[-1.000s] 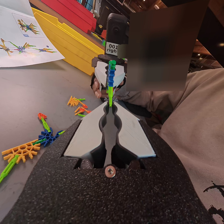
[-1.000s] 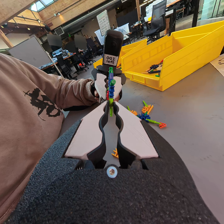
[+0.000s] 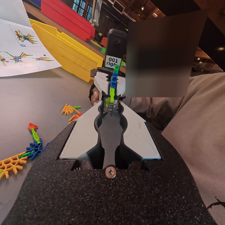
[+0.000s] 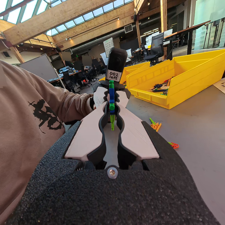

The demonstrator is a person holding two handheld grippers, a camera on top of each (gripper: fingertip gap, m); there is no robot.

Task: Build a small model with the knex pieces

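My two grippers face each other tip to tip above a grey table (image 3: 36,97). My right gripper (image 4: 111,104) is shut on an upright toy assembly (image 4: 111,93): a dark green rod on top, a blue connector and a lime rod below. The assembly also shows in the left wrist view (image 3: 113,81). My left gripper (image 3: 110,104) has its jaws slightly parted. A grey snowflake connector (image 3: 110,109) sits between its tips at the assembly's lower end. Small gaps show at the connector's sides. In the right wrist view the grey connector is hidden.
Loose pieces lie on the table: an orange connector with a green rod (image 3: 68,109), a blue connector chain (image 3: 35,147) and a red connector (image 4: 174,145). A yellow bin (image 4: 158,97) holds more parts. An instruction sheet (image 3: 24,48) and red bins (image 3: 68,15) are at the back left. A beige sleeve (image 4: 36,97) is close. Less than 4 cm separates the two grippers' tips. Between my left fingertips and the blue connector chain (image 3: 35,147) there is roughly 12 cm.
My left gripper's jaws, shut at the lime rod before, have parted around the grey connector. Both grippers have tilted upward and come closer together. The right still holds the assembly.
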